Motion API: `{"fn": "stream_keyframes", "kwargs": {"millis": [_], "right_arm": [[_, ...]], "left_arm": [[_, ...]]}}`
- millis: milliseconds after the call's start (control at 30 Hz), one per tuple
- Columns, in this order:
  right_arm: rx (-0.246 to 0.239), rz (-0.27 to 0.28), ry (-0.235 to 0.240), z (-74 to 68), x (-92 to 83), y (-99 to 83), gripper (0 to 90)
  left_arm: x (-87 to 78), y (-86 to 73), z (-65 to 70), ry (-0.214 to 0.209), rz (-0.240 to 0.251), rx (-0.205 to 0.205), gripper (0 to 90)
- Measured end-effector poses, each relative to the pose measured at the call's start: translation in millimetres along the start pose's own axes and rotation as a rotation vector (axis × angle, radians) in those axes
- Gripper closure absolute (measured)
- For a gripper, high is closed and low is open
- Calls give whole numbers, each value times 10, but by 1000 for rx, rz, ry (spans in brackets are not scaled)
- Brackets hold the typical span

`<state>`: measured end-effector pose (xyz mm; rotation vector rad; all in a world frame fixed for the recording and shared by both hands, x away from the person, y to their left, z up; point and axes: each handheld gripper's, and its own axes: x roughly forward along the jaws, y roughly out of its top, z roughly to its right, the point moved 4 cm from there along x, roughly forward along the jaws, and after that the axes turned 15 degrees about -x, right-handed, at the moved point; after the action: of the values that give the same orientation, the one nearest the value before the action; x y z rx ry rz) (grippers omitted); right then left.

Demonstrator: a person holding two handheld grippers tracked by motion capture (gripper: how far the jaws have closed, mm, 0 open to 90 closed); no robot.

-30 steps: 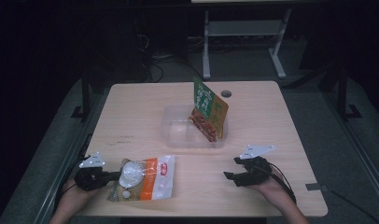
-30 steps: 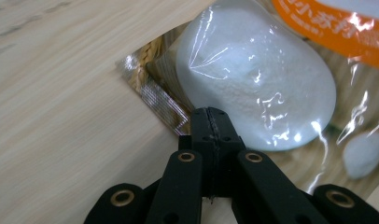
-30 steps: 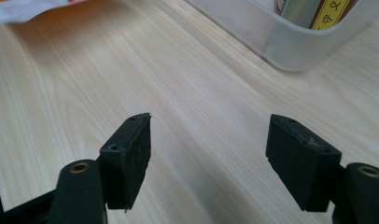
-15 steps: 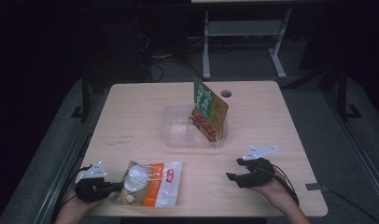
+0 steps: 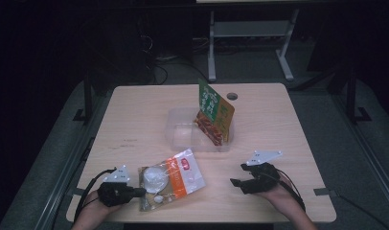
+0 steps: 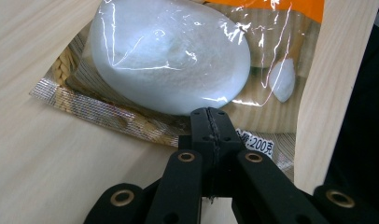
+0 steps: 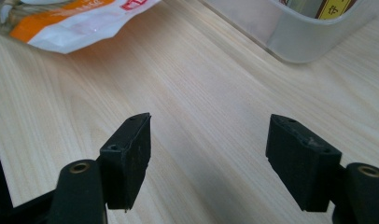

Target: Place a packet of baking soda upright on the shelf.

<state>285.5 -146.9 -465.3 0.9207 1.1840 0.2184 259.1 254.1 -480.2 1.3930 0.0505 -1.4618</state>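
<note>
A: Looking at the near left of the surface [image 5: 135, 120], the left gripper [image 5: 135, 191] has its jaws pressed fully together on the near edge of the clear food pouch [image 5: 171, 177]. In the left gripper view the two jaws meet with the pouch's printed hem [image 6: 253, 144] pinched between them, just below the big white lump [image 6: 169, 51] inside.

B: What has changed?

A: A second ago the pouch lay a little farther left and farther from the person. Now it sits nearer the front edge and slightly more to the right, turned a bit, and the left hand has slid with it. So I judge the pouch is being dragged or repositioned by its edge, not lifted: it lies flat on the wood.

B: And the other hand?

A: The right gripper [image 5: 238, 182] rests at the near right, in the same spot as before. Its jaws stand wide apart with bare wood between them; it holds nothing.

B: Where would the pouch go?

A: Probably the clear plastic tub [image 5: 183, 136] at the centre, where a green and orange packet [image 5: 214, 115] already leans upright. The pouch is well apart from it, so that step seems not yet done.
</note>
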Motion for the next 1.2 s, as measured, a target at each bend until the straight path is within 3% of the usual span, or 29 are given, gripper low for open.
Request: {"fn": "stream_keyframes", "kwargs": {"millis": [100,200,267,400,533,667,767,833,1000,1033,1133,1200], "right_arm": [[0,1,1,7,2,-2,307],[5,-3,2,7,11,-6,307],[5,-2,3,7,12,-5,307],[5,-2,3,12,16,-5,307],[4,-2,2,15,14,-7,307],[6,-1,2,21,8,-10,307],[1,-1,3,18,8,-11,307],[-3,-2,2,13,8,-11,307],[-5,-11,7,0,23,-6,307],[-5,-11,7,0,23,-6,307],[-10,-7,5,-11,27,6,307],[-8,-8,6,-13,29,7,307]], "left_arm": [[41,71,39,-22,2,9,899],[54,162,41,-31,6,49,898],[47,249,47,-36,29,51,889],[60,488,25,-28,70,80,793],[142,723,-79,-15,91,87,682],[293,864,-201,-9,62,80,605],[419,866,-256,-30,14,61,585],[476,845,-255,-70,-5,42,568],[569,804,-219,-90,-62,68,626],[581,798,-212,-97,-55,51,626],[562,797,-226,-112,-41,29,768],[549,794,-234,-121,-38,43,858]]}}
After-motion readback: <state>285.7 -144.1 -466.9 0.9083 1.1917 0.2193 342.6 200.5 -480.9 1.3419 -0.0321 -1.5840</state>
